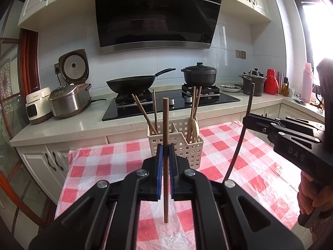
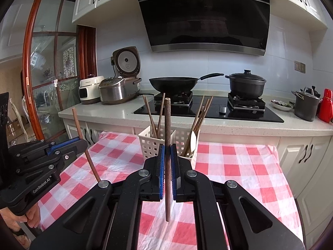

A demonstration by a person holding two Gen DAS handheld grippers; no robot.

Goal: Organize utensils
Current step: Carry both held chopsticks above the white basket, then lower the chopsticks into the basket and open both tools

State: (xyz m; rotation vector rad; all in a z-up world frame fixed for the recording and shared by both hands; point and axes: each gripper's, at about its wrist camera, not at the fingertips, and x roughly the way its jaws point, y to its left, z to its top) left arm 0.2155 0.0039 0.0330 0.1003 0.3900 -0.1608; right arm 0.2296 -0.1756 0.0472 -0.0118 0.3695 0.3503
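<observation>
Left wrist shows the left gripper (image 1: 165,154) pinching a light, stiff chopstick (image 1: 165,129) midway, right gripper (image 2: 167,156) likewise clamping a darker, seemingly wooden stick (image 2: 167,125).

Each wrist camera looks forward along its own fingers, close above the checked tablecloth (image 1: 116,158), facing the stove wall. Both views share the white utensil basket (image 1: 177,143), the counter (image 2: 108,108) and the range hood (image 2: 204,14).
</observation>
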